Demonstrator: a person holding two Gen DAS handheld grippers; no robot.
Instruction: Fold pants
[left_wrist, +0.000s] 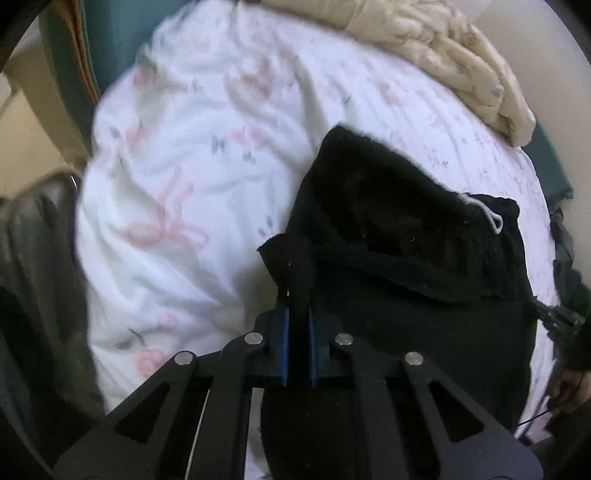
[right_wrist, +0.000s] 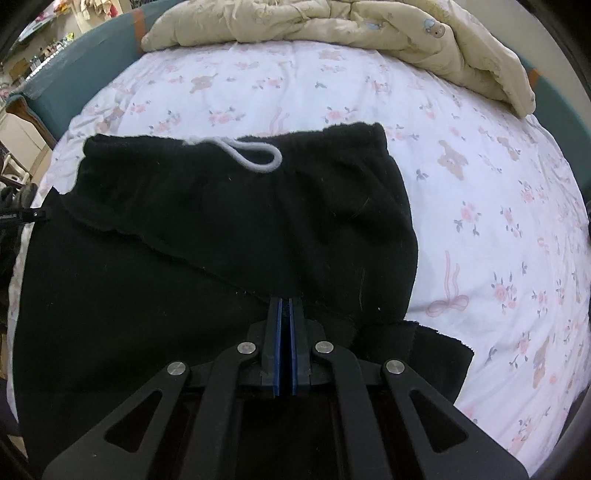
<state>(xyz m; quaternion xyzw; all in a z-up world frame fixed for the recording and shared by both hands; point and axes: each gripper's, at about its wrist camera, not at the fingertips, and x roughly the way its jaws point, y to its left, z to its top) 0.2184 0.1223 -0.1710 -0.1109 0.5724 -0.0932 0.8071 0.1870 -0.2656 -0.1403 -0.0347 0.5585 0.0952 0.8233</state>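
Observation:
Black fleece pants (right_wrist: 221, 229) lie on a white floral bed sheet (right_wrist: 480, 206), waistband far from me, with a white drawstring loop (right_wrist: 258, 155) on top. My right gripper (right_wrist: 285, 301) is shut on the near cloth edge of the pants. In the left wrist view the pants (left_wrist: 406, 236) are bunched and partly lifted. My left gripper (left_wrist: 298, 295) is shut on a black corner of them, held above the sheet (left_wrist: 177, 177). The drawstring (left_wrist: 487, 216) shows at the right there.
A cream quilt (right_wrist: 369, 29) is piled at the far edge of the bed, also in the left wrist view (left_wrist: 443, 55). A teal bed frame (right_wrist: 85, 74) borders the mattress. The other gripper's hand (left_wrist: 565, 384) shows at the right edge.

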